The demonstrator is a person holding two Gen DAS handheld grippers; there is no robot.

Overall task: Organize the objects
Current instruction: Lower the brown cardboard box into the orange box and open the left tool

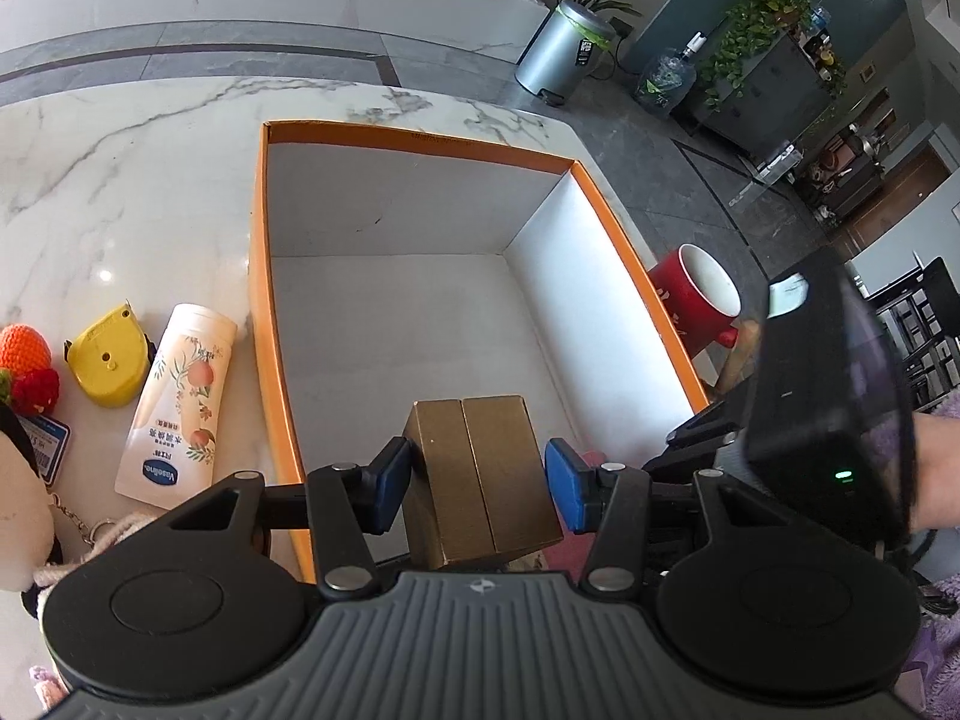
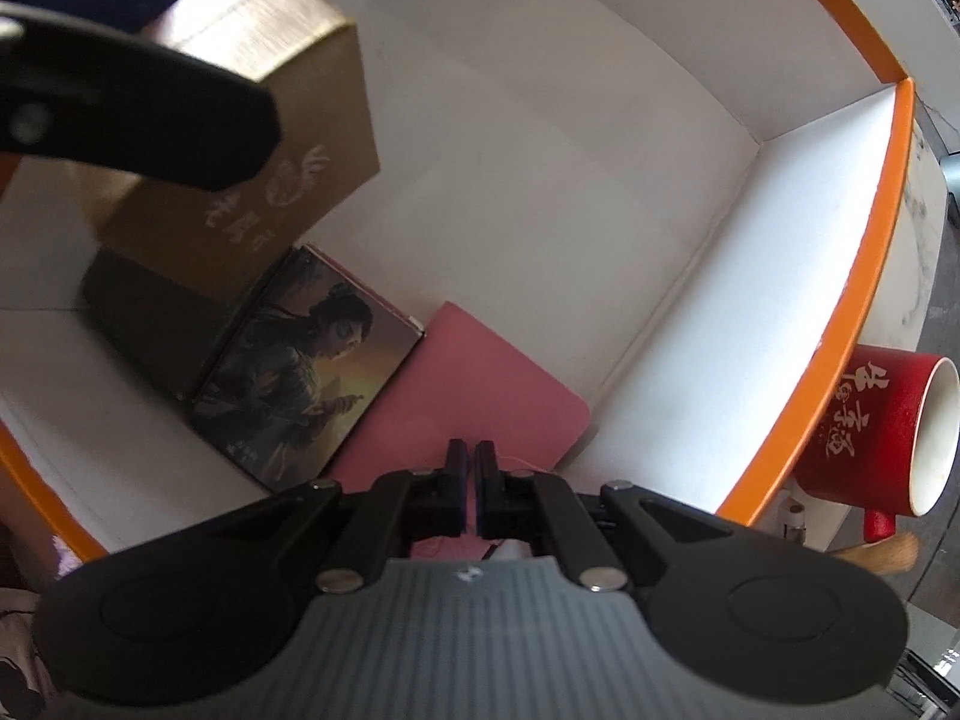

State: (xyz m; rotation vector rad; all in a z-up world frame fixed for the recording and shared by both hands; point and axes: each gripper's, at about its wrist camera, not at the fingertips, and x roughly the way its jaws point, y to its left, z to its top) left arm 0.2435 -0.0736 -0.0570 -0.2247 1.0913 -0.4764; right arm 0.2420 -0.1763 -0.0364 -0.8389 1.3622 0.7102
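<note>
Two grippers over orange box – left gripper clamps gold carton, held above box floor. Right gripper pinched closed, nothing visibly gripped – above pink pouch beside picture card box inside.

Orange-rimmed box on marble table: far half of white floor bare, open from above. Near end crowded: gold carton hangs btwn left gripper pads over near left corner; under it an illustrated box and pink flat item cover the floor. Right gripper, jaws together, points down over pink item. Outside right wall, red mug on its side just beside box. Left of box: Vaseline bottle near the wall, yellow tape measure, knitted fruit. Table farther back is clear.
</note>
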